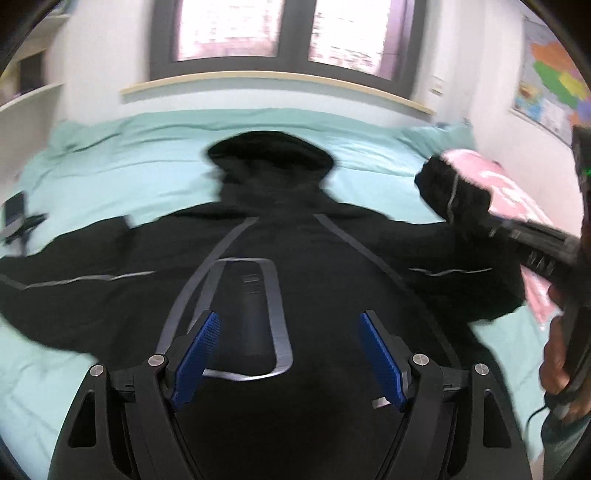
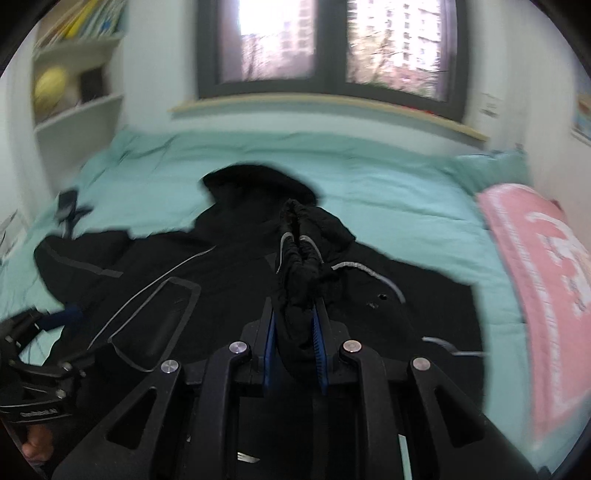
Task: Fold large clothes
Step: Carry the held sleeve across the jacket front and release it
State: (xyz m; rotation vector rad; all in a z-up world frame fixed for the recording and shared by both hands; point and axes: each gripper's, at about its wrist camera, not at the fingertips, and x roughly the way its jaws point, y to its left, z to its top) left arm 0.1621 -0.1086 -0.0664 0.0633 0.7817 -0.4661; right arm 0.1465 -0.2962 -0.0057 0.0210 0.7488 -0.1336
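A large black hooded jacket (image 1: 314,258) with grey reflective stripes lies spread flat on the teal bed (image 1: 129,177), hood (image 1: 269,151) toward the window. My left gripper (image 1: 289,317) hovers open over the jacket's back, nothing between its blue pads. My right gripper (image 2: 295,310) is shut on the bunched end of the jacket's right sleeve (image 2: 299,258) and holds it lifted over the body of the jacket (image 2: 221,280). In the left wrist view the right gripper (image 1: 495,229) comes in from the right with the sleeve end (image 1: 454,192) hanging from it. The left gripper (image 2: 55,321) shows at the lower left of the right wrist view.
A pink pillow (image 2: 546,277) lies along the bed's right side. A phone and small dark items (image 1: 16,210) rest on the sheet at the left. White shelves (image 2: 77,103) stand at the far left, a window (image 1: 280,33) behind the bed, a map poster (image 1: 550,88) on the right wall.
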